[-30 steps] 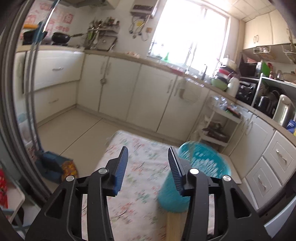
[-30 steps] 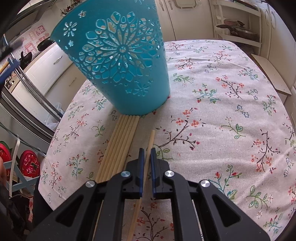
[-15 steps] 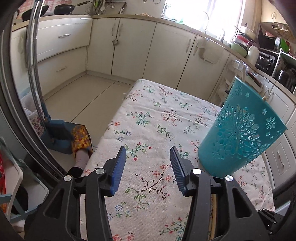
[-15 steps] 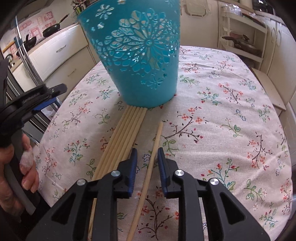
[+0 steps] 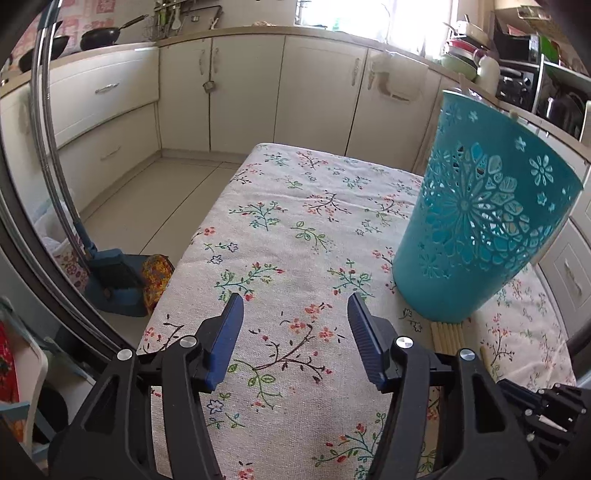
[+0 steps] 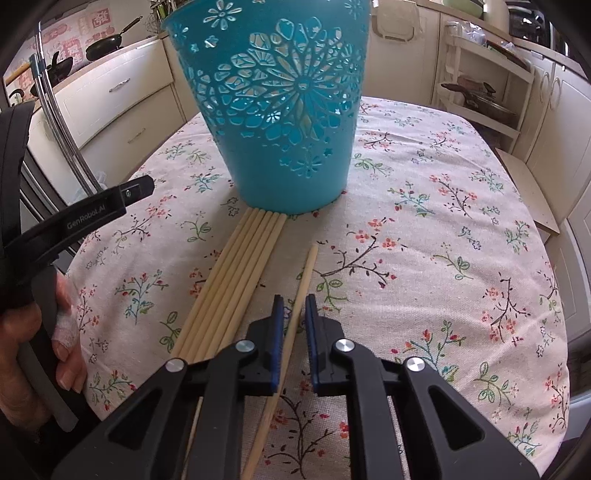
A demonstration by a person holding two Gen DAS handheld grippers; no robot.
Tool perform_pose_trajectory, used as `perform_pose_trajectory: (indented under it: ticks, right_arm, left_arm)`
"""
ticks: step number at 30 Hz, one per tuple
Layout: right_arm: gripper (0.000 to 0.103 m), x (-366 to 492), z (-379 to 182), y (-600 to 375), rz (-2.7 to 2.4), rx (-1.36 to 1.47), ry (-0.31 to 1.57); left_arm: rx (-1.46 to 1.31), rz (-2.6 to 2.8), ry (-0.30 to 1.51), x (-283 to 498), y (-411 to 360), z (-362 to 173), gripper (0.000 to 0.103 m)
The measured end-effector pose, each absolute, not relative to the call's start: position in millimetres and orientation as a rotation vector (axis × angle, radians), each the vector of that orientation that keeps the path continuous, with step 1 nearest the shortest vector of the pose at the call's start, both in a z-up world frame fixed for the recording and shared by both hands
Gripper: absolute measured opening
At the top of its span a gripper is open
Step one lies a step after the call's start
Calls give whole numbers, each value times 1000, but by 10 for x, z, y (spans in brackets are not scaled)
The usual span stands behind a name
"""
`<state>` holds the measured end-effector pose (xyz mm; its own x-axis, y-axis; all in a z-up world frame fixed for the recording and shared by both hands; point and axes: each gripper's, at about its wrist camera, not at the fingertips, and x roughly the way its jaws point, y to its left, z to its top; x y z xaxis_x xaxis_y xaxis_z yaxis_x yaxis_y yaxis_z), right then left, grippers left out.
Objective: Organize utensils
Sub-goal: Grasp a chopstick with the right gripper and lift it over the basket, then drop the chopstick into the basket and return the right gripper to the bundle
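Home kitchen. Cream cabinet doors with metal handles (image 5: 317, 92) along two walls, beige worktop above. Black long-handled frying pans (image 5: 107, 35) on the far-left worktop, pink patterned wall tiles (image 6: 92, 26) behind. Rack of hanging utensils (image 5: 166, 22) in the corner. Bright window (image 5: 369, 14) above the worktop. Stacked bowls and dishes (image 5: 461, 51) on the right, black oven-like appliance (image 5: 513, 77) beside them. White open shelf trolley holding a lidded dark pan (image 6: 480, 99). Pale tiled floor (image 5: 147, 206), blue dustpan (image 5: 114, 280) on it. Floral tablecloth (image 5: 295, 240) covering the counter in the middle.
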<state>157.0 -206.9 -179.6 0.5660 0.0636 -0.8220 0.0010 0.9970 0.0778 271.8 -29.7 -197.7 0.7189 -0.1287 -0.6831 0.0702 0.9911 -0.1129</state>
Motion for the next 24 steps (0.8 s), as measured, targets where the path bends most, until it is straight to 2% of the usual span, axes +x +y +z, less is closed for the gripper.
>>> perform_pose_trajectory:
  ticks: [6,11,17,24]
  right_arm:
    - [6,1548,-1763,-2309,74,287,999]
    - [6,1455,-1580,-2426,134,421,952]
    - [6,1280,-1147,-2477,222,528,831]
    - [6,1595,-379,-2550,266,556,616]
  left_arm:
    - [-54,-122,774,2726,-347,-1996,61]
    - [-58,-129,786,2745,-347,-2010,64]
    - [-63,-132,796,2760,-342,-2026,67]
    - [-68,-126,810,2780,-341,-2043,69]
